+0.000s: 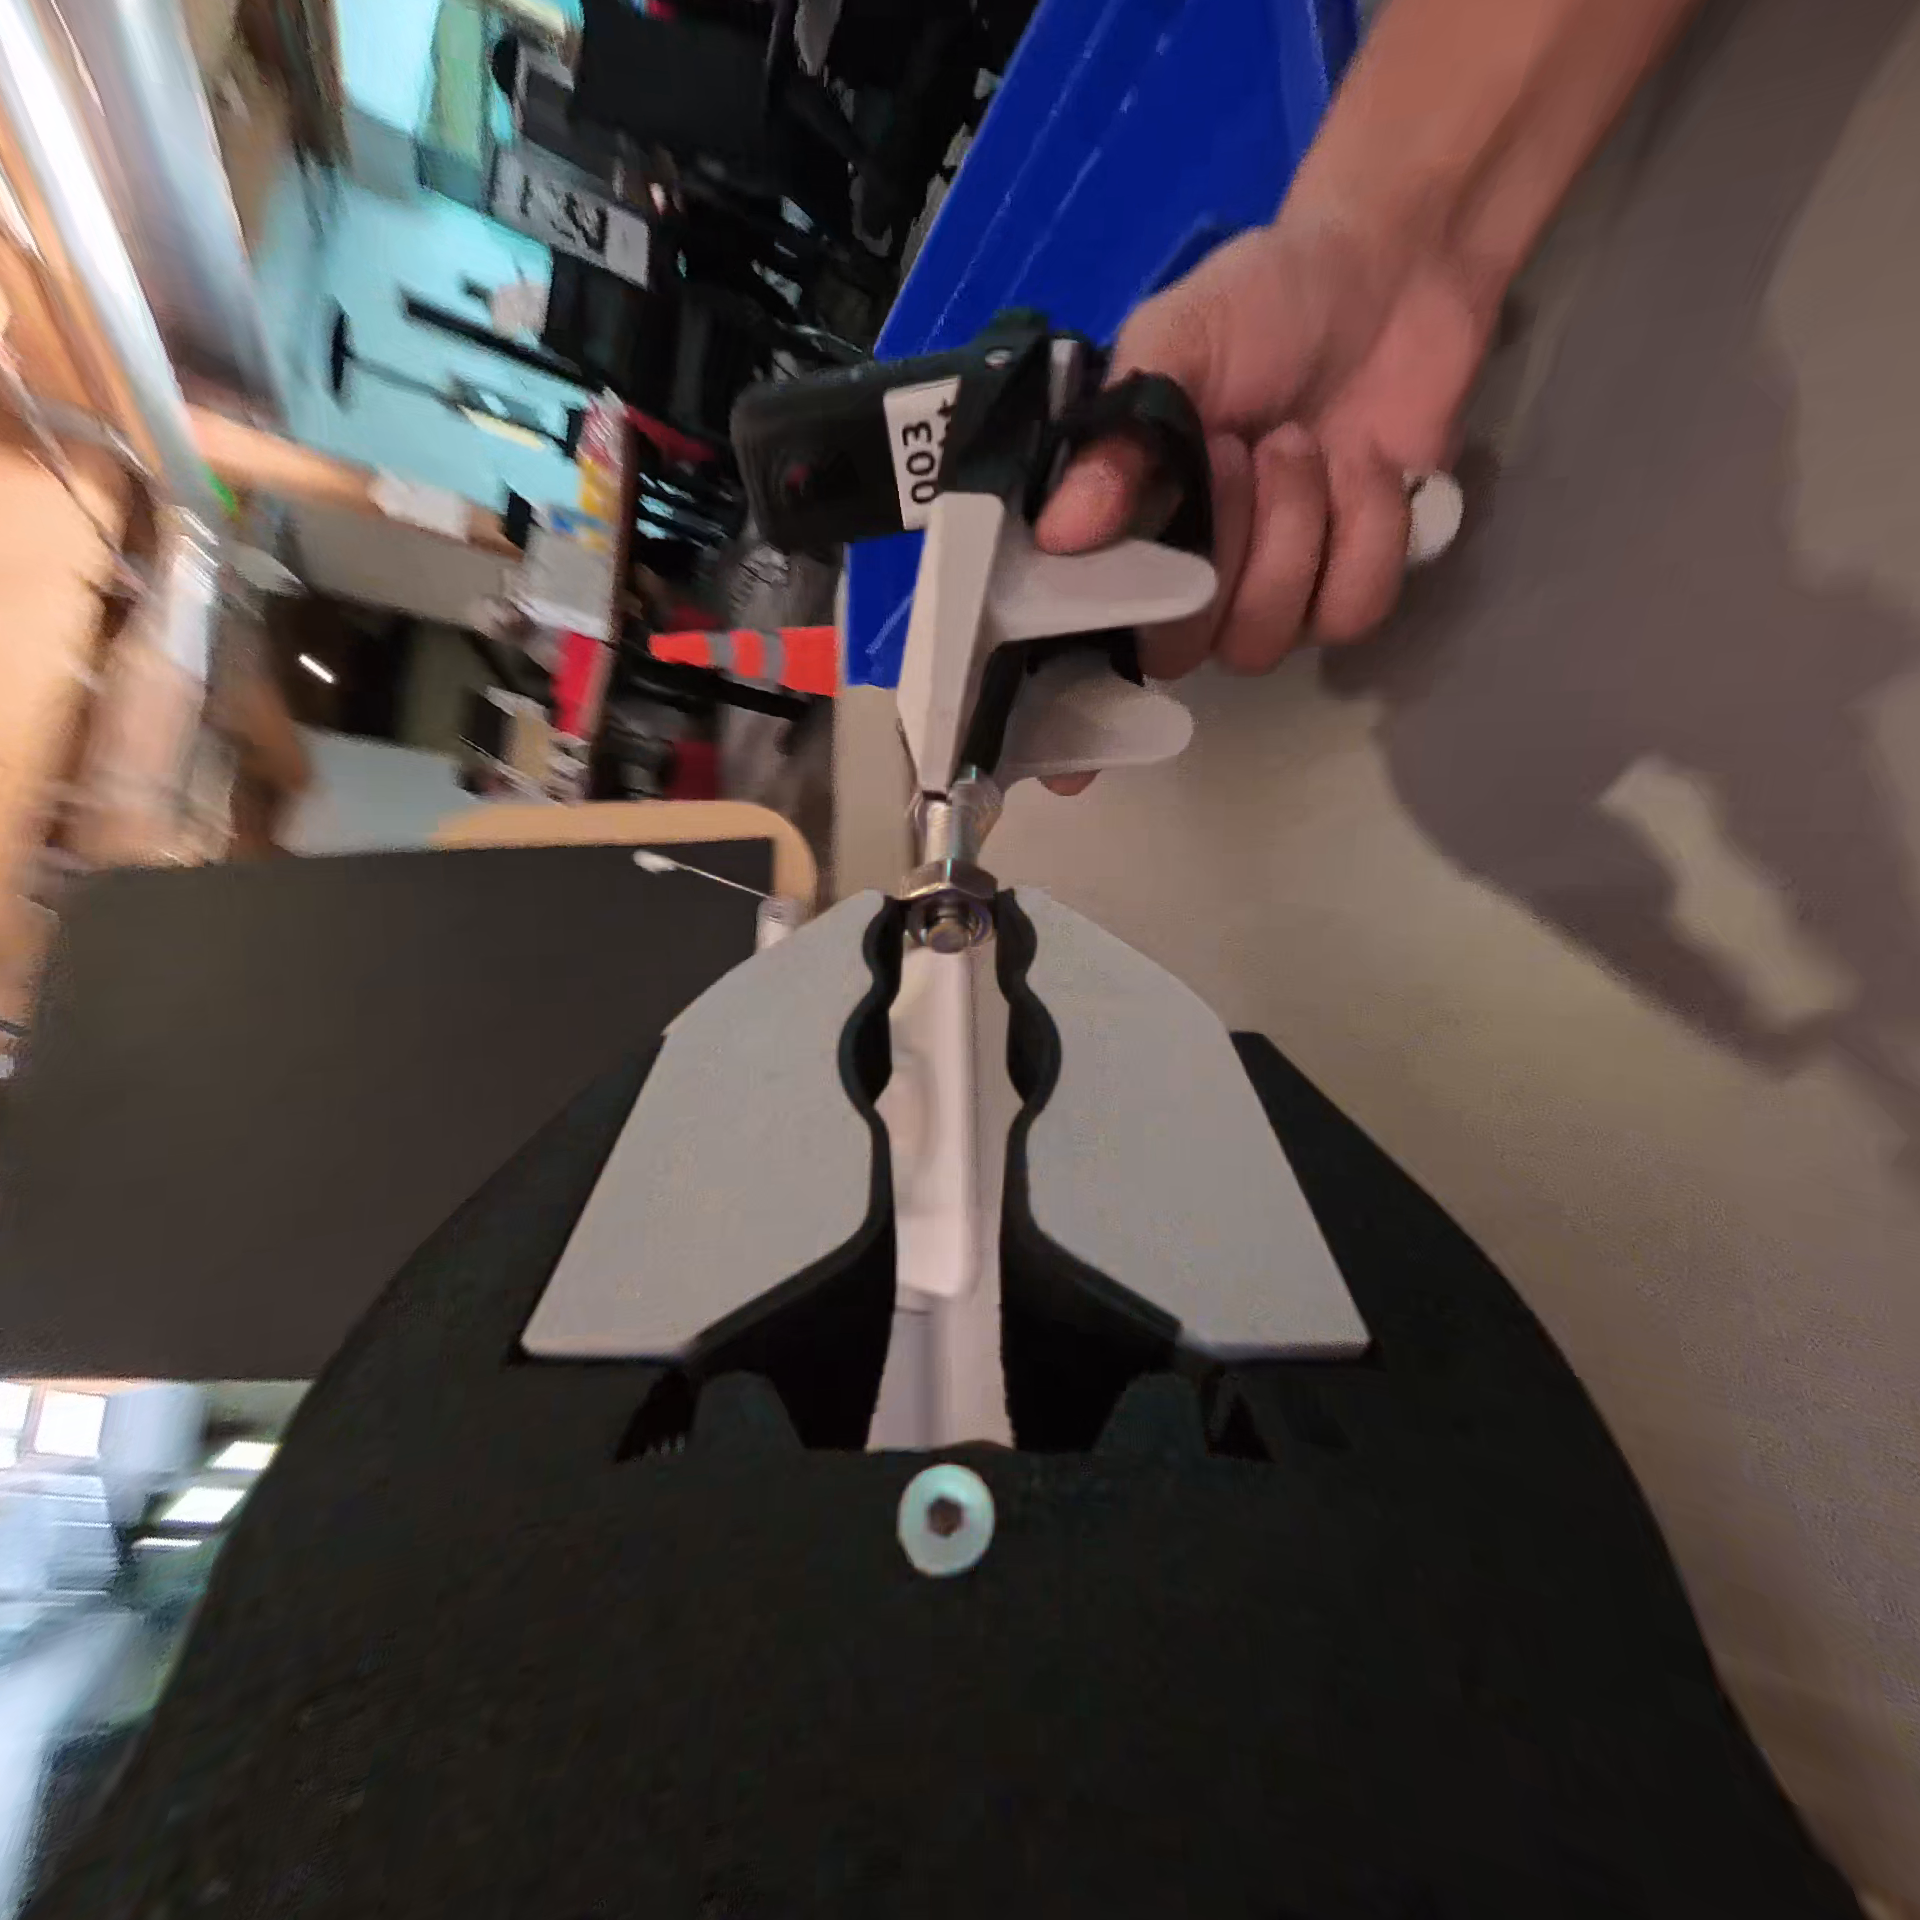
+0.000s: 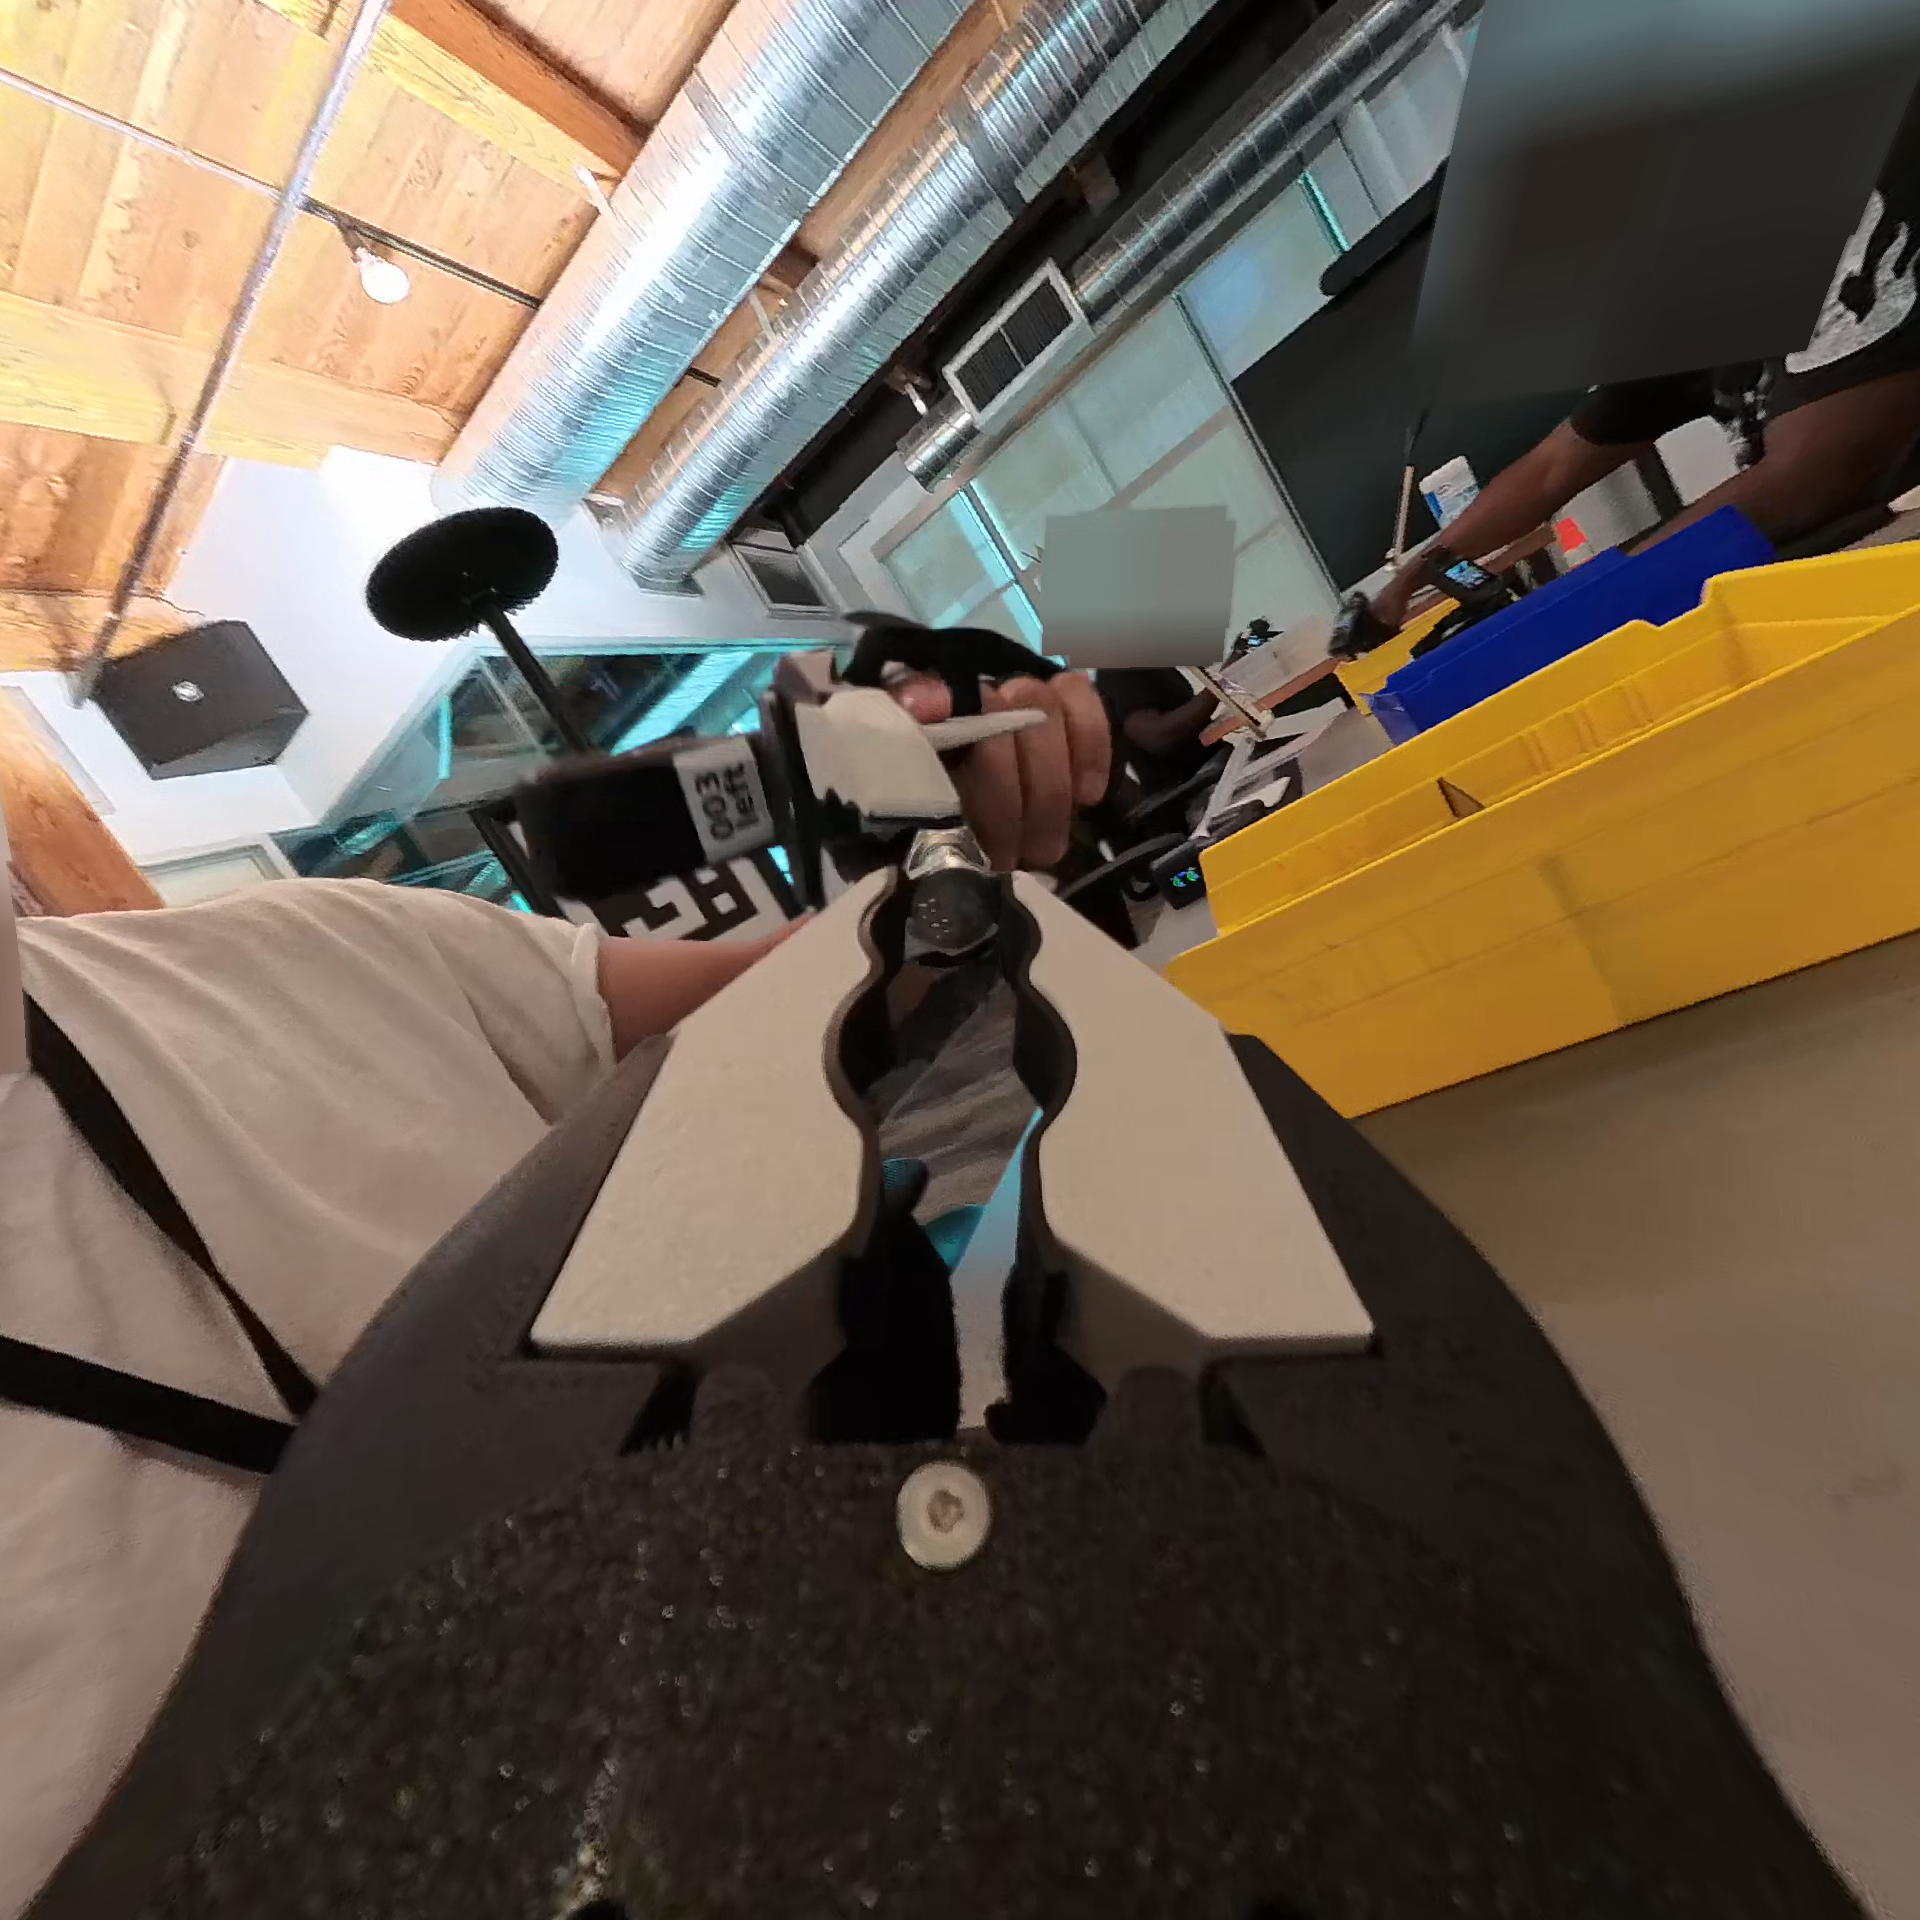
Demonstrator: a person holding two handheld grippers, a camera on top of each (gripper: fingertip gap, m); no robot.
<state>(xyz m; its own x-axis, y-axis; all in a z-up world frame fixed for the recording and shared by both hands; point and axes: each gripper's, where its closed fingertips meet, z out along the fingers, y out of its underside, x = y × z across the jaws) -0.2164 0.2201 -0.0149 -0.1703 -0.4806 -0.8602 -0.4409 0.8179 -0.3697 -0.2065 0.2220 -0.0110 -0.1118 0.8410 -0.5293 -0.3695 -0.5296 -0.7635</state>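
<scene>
In the left wrist view my left gripper (image 1: 948, 914) is shut on a steel hex nut (image 1: 948, 891) that sits on a threaded bolt (image 1: 951, 821). The bolt's end pokes through the nut towards the camera. My right gripper (image 1: 961, 774), held by a hand (image 1: 1299, 436), grips the bolt's far end. In the right wrist view my right gripper (image 2: 951, 909) is shut on the bolt's hex head (image 2: 951, 920). The nut (image 2: 940, 857) lies just beyond it, in the tips of the left gripper (image 2: 920, 826). The bolt is held in the air between the two grippers.
A grey table (image 2: 1662, 1247) lies below. A yellow bin (image 2: 1558, 831) and a blue bin (image 2: 1558, 623) stand on it to the right; the blue bin also shows in the left wrist view (image 1: 1091, 260). A black panel (image 1: 364, 1091) is at the left. Another person's arm (image 2: 1507, 488) is at the back. My two grippers' fingertips are within a few centimetres of each other.
</scene>
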